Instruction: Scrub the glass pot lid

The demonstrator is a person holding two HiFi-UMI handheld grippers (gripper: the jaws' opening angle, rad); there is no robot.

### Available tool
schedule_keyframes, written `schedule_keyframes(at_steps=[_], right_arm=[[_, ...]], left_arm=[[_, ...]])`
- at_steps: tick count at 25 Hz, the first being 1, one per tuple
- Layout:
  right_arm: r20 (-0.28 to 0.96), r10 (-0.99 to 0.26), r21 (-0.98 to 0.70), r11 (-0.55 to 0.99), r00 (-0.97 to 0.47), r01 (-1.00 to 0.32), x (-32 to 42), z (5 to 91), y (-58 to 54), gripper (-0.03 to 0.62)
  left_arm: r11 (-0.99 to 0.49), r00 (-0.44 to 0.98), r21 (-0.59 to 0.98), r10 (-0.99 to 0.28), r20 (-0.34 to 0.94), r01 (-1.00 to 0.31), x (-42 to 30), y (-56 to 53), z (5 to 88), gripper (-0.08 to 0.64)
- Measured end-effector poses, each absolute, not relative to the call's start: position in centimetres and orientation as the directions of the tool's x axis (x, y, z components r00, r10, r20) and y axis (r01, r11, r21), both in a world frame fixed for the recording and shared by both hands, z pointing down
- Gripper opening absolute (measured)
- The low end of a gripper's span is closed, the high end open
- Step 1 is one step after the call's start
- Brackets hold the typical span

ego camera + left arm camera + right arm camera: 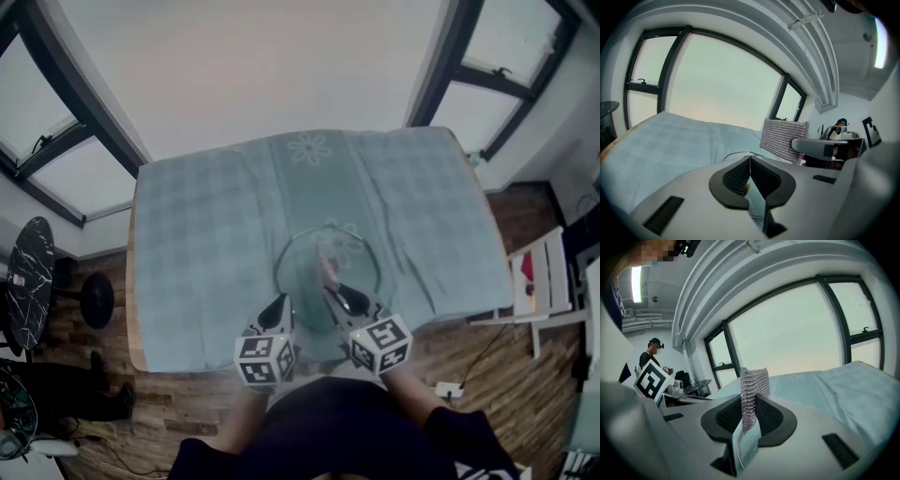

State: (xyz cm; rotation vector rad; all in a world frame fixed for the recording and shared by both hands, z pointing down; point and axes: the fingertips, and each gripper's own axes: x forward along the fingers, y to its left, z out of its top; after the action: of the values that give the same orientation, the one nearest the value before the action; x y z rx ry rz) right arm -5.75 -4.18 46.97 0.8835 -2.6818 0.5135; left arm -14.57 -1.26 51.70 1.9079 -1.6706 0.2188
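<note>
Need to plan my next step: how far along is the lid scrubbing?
Done: the right gripper is shut on the mesh cloth. In hand: that cloth is over the glass pot lid, with the left gripper shut at its near rim. Left: the scrubbing itself; the glass shows no suds or wiped marks.

**Colours and patterns on the table**

Pale teal fabric tablecloth [216, 244]: faint check, white flower motifs. Round clear glass pot lid [352, 246]: the teal shows through. Silver-grey woven-mesh scrub pad [752, 394]. Left gripper [279, 305], right gripper [333, 292]: light grey shells, black textured pads, black-and-white marker cubes. Brown plank wood floor [187, 412].
</note>
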Motion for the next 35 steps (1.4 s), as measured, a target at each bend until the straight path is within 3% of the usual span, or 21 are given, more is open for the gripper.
schedule_keyframes(at_steps=[15,35], right_arm=[[0.427,-0.475,-0.221,0.770,-0.770,-0.598,-6.8,50.1,-11.6,0.078],[0.569,-0.463,-0.136,0.762,-0.680,-0.633,-6.6,57.3,-17.9,0.078]], left_arm=[[0.053,0.131,0.321,-0.841,0.525,-0.945,-16.2,-5.7,54.4,0.003],[0.074,0.141,0.329,-0.799,0.584,-0.941,-16.2,-8.6,58.2,0.004]])
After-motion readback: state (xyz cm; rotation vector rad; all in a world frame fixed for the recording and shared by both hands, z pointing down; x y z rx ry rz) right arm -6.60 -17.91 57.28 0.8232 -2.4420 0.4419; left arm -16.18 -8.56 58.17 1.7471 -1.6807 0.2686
